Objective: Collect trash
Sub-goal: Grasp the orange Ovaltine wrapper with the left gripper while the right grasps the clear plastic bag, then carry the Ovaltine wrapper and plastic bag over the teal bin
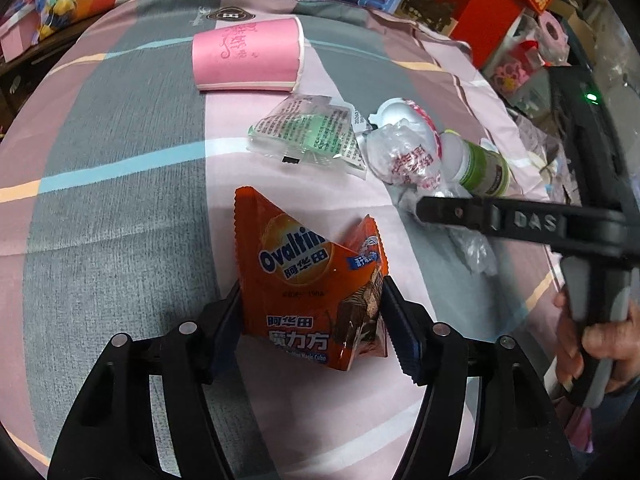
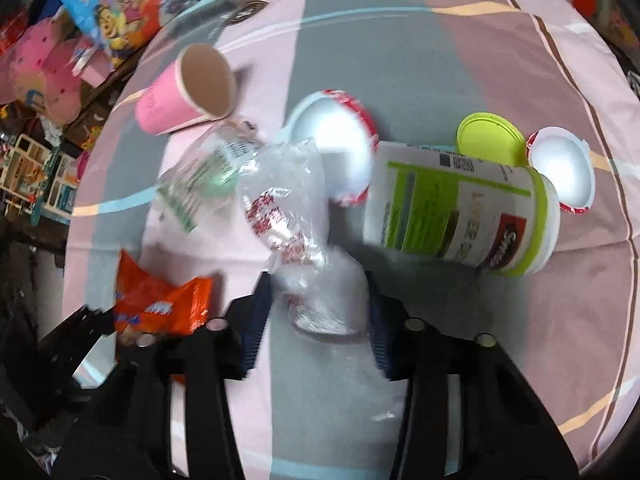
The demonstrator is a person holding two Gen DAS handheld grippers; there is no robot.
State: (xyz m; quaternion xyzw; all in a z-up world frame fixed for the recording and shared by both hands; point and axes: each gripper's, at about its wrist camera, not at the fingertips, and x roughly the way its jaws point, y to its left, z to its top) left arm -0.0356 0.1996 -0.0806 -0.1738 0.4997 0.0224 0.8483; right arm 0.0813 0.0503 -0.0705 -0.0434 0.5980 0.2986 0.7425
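An orange Ovaltine wrapper (image 1: 304, 264) stands crumpled on the striped cloth. My left gripper (image 1: 312, 292) is shut on it, both pads pressing its sides. The same wrapper (image 2: 160, 300) shows at the lower left of the right wrist view. A clear plastic bag with red print (image 2: 288, 208) lies bunched between the pads of my right gripper (image 2: 318, 284), which is shut on its near end. In the left wrist view that bag (image 1: 404, 156) lies under one right finger (image 1: 452, 212). A hand (image 1: 600, 344) holds the right gripper's handle.
On the pink and grey cloth (image 1: 120, 200) lie a pink paper cup (image 1: 248, 56), a clear green-printed wrapper (image 1: 308, 132), a white red-rimmed tub (image 2: 340, 136), a white and green bottle (image 2: 460, 216), a green lid (image 2: 488, 136) and a second white tub (image 2: 564, 168). Boxes and toys crowd the far edge.
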